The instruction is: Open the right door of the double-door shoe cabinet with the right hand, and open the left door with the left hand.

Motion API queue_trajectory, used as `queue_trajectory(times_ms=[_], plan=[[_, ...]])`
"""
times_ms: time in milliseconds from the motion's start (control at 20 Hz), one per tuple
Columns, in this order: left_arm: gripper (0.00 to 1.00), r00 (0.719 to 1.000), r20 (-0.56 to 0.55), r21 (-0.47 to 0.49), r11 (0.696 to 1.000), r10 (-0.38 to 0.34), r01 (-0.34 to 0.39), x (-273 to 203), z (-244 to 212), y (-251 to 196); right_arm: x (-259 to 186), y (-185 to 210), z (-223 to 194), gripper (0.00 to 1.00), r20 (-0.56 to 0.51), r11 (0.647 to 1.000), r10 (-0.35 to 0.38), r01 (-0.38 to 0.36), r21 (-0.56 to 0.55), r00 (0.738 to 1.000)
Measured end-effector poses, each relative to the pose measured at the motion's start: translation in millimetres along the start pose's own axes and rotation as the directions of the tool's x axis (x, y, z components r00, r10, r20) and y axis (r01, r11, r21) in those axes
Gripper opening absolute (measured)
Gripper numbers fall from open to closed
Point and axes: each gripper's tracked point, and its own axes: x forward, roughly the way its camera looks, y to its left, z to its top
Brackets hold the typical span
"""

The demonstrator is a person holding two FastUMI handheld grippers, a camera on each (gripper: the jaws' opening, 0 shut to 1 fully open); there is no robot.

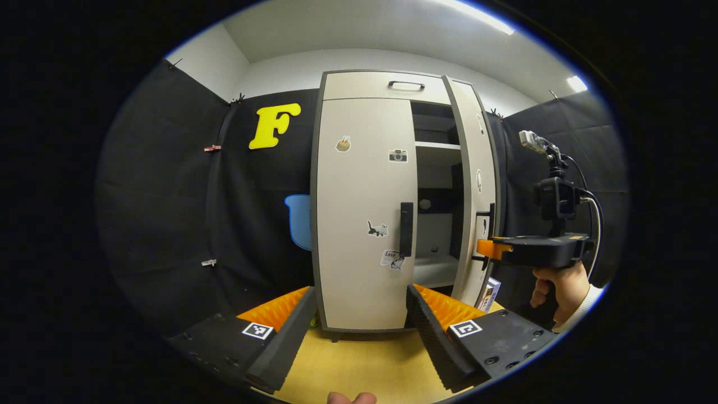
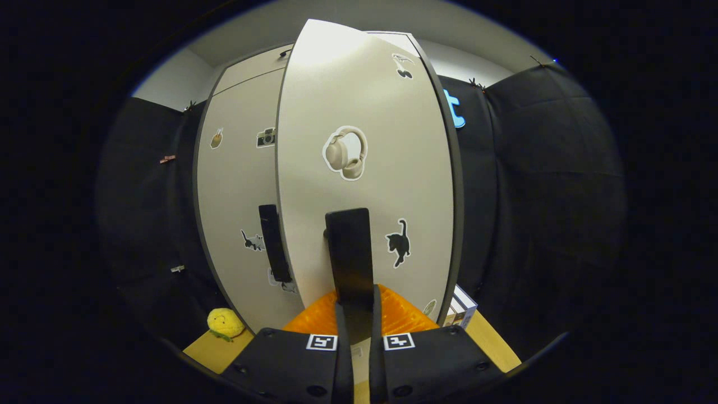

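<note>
The beige shoe cabinet stands on a wooden table. Its left door is closed, with a black handle at its right edge. My left gripper is open in front of that door, well short of the handle. The right door is swung partly open, showing shelves inside. My right gripper is shut on the right door's black handle; in the left gripper view it is held by a hand at the door's edge.
A yellow plush toy lies on the table left of the cabinet. A small box stands at the cabinet's right foot. Black cloth walls close in behind and on both sides.
</note>
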Motion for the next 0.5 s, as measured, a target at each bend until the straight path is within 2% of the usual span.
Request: queue_trajectory(times_ms=[500], plan=[[0.98, 0.997, -0.015, 0.000, 0.997, -0.074, 0.074, 12, -5, -53, -18, -24, 3, 0.14, 0.004, 1.000, -0.016, 0.016, -0.011, 1.000]])
